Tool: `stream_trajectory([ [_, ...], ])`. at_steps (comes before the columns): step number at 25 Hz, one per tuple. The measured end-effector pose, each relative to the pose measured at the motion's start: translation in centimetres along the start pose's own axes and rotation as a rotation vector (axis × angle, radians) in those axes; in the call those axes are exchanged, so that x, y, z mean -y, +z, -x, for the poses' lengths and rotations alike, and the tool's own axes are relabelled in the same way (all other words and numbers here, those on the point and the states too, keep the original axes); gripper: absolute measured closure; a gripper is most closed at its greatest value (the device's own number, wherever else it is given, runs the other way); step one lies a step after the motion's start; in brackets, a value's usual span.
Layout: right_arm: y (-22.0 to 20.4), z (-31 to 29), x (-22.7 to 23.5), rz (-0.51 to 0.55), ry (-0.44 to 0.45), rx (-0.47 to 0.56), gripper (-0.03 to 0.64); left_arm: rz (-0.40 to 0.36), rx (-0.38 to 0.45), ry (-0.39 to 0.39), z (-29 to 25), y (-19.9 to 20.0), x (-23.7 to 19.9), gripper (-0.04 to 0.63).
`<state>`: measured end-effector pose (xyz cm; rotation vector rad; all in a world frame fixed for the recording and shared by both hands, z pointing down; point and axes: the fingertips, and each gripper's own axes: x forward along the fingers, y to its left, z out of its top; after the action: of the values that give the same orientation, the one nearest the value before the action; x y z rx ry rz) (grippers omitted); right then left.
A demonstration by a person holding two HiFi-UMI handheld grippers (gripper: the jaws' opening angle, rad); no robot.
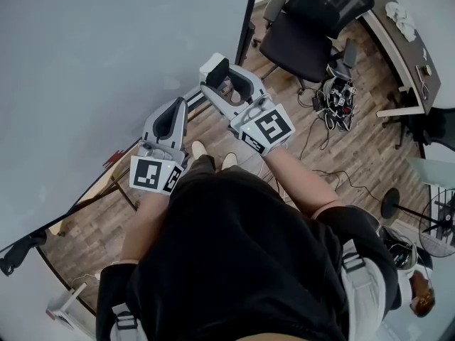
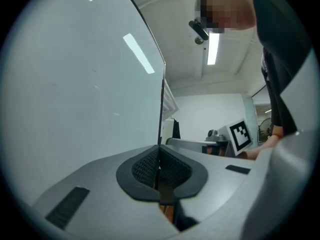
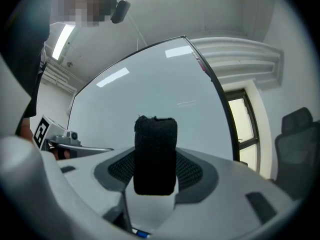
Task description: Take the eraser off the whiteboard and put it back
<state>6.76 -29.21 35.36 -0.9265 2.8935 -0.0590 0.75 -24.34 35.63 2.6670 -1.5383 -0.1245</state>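
The whiteboard (image 1: pixel 106 62) is big, smooth and pale, with a thin dark frame along its edge. Long lights shine back from it. Under it is a brown wood floor (image 1: pixel 355 155). A black chair (image 1: pixel 313 27) with a mesh back stands well apart, by a curved desk (image 1: pixel 402 41). A tangle of cables (image 1: pixel 338 98) lies on the floor near the chair.

The right gripper (image 1: pixel 220 80) is closed on the eraser (image 3: pixel 155 156). The eraser is a soft, fuzzy black block with round corners. It stands up straight between the two grey jaws, and the bumpy black pads press on its sides. It is in front of the board, but I cannot tell if it touches the board.

The left gripper (image 2: pixel 161 170) is closed with nothing in it. Its two dark pads meet in the middle. It is just beside the board, to the left of the right gripper.

The floor between the person and the chair has room to move.
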Motion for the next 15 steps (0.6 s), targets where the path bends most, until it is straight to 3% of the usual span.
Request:
stream_trajectory([
  [7, -0.6, -1.9, 3.3, 0.019, -0.056, -0.024, 0.394, 0.002, -0.011, -0.066, -3.8, -0.7, -1.1, 0.600],
  [15, -1.3, -3.7, 6.4, 0.031, -0.125, -0.037, 0.394, -0.023, -0.024, -0.082, -6.1, -1.5, -2.1, 0.600],
])
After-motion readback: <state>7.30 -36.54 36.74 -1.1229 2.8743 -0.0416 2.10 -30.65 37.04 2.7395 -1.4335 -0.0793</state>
